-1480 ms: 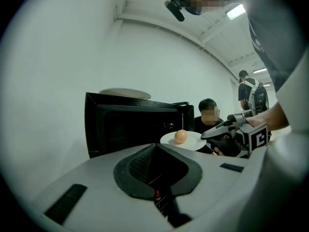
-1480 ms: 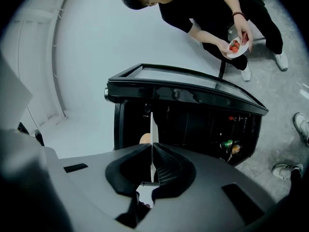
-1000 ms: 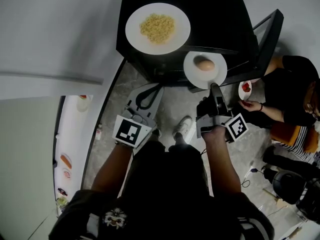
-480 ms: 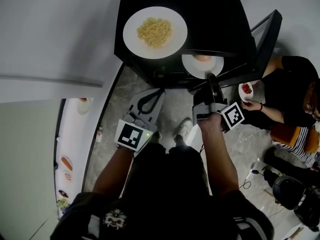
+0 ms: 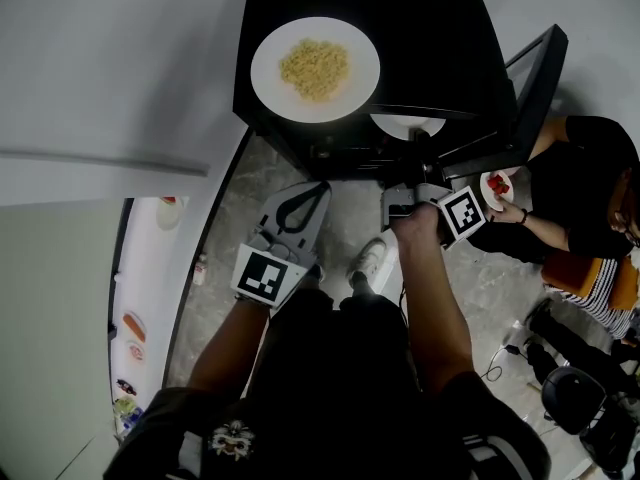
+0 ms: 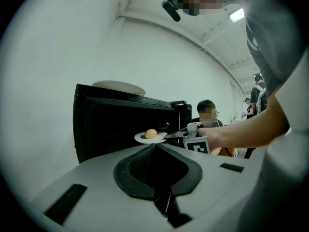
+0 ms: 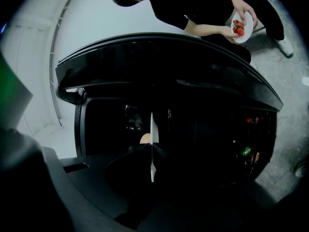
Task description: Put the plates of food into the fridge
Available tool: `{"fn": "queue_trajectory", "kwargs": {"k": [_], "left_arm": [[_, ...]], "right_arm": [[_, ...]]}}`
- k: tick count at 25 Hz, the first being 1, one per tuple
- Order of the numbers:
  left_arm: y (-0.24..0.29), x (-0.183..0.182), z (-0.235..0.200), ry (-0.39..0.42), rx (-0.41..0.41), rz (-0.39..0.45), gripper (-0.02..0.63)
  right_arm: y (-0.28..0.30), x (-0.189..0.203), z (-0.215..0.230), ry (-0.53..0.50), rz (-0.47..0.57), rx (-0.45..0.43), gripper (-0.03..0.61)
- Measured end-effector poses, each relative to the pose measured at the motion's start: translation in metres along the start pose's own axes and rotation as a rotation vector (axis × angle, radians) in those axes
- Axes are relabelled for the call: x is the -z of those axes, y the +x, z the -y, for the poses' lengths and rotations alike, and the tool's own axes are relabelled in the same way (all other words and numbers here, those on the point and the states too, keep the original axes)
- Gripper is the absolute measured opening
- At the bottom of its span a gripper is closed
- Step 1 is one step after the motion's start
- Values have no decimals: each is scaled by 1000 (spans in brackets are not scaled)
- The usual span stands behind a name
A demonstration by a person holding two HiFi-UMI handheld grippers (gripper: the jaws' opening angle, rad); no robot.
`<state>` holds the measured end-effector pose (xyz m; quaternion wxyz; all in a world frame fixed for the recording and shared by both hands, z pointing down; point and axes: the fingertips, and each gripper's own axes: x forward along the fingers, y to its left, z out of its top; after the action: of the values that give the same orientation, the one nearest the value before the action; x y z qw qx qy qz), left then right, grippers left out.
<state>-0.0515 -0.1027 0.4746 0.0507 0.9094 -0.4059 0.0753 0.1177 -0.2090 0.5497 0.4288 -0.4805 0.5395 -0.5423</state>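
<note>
**Step in hand, as judged:** small plate [image 5: 408, 125] carrying a round tan food item [image 6: 150, 134], on its way into the black fridge [image 5: 440, 38].

- **Right tool** [image 5: 418, 148]: jaws nearly together, pinched on the plate's near rim. Plate seen edge-on between them in the right gripper view.
- **Small plate:** at the mouth of the fridge opening, far part hidden beneath the top edge in the head view. Door [image 5: 535, 73] swung open at the right.
- **Plate of noodles** [image 5: 315, 68]: resting on top of the fridge, untouched.
- **Left tool** [image 5: 312, 190]: shut and empty, held low, well apart from both plates.

**To do well:**

- Keep the plate level, a rim-only pinch giving little hold against tilt and the round item lying loose, free to roll.
- Advance straight and slowly into the dark cavity, clearing the upper edge and the door frame.
- Lower onto a shelf until fully supported before loosening the jaws, then withdraw along the same line.
- Shelf height inside too dark to tell.
- Probably wise to keep the left tool clear of the door.

**Writing:** none legible on fridge or plates.

- Black-and-white square markers [image 5: 264, 272] on the tool cubes, bearing no letters.
- Printed graphic on the dark shirt [image 5: 230, 436], too small to read.
- At far right, a seated person with a dish of strawberries [image 5: 493, 183], no part of the step.
</note>
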Motion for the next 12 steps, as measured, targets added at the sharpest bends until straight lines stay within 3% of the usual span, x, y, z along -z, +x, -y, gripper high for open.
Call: {"fn": "queue_trajectory", "kwargs": {"k": [12], "left_arm": [[0, 0, -9, -9, -24, 7, 21]], "right_arm": [[18, -9, 4, -9, 32, 39, 29]]}}
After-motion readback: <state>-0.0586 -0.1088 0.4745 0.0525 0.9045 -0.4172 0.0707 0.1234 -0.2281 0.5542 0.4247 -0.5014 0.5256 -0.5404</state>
